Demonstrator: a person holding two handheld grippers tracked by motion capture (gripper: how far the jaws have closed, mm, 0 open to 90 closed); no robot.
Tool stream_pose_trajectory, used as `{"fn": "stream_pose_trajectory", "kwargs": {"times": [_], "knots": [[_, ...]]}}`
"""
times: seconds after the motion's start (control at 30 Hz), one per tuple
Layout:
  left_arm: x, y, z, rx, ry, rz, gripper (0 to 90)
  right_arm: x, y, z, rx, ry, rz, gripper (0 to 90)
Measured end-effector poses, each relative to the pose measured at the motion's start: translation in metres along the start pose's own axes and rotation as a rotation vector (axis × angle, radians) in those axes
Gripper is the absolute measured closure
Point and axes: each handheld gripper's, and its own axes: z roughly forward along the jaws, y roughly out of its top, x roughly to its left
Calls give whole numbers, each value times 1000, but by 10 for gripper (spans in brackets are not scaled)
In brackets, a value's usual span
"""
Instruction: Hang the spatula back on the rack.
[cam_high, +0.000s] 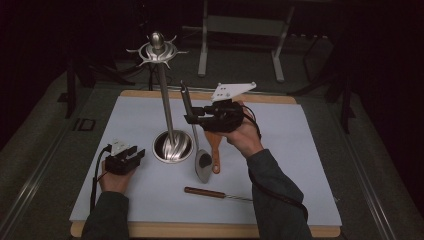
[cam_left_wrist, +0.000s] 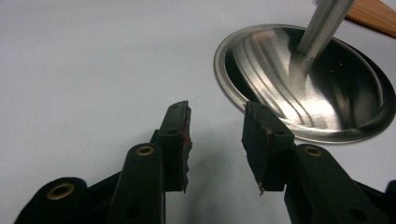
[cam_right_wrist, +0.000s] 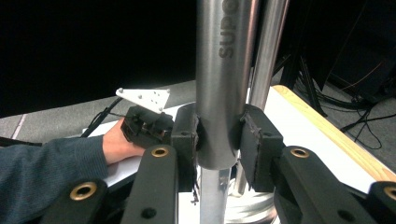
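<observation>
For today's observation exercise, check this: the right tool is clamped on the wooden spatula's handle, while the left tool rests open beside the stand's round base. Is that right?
One detail is wrong. The right tool is clamped on the metal ladle's handle, as the right gripper view shows; the wooden spatula lies on the table. The left tool does rest open beside the stand's round base.

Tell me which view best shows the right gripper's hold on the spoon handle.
The right gripper view: the spoon handle sits clamped between both black jaws. The high view shows the whole spoon tilted in the right gripper, bowl low near the mat. The left gripper view faces the stand's base instead.
</observation>
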Motion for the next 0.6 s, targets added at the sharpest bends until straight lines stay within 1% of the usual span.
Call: {"fn": "stream_pose_trajectory", "kwargs": {"times": [0.17, 0.37, 0.53, 0.6], "knots": [[0, 0, 0, -1, -1, 0, 618, 0, 3, 1, -2, -3, -1, 693], [0, 0, 0, -1, 0, -1, 616, 0, 14, 2, -24, -3, 12, 693], [0, 0, 0, -1, -1, -1, 616, 1, 20, 3, -30, -8, 8, 693], [0, 0, 0, -2, -1, -2, 616, 1, 22, 4, -29, -13, 15, 693]]}}
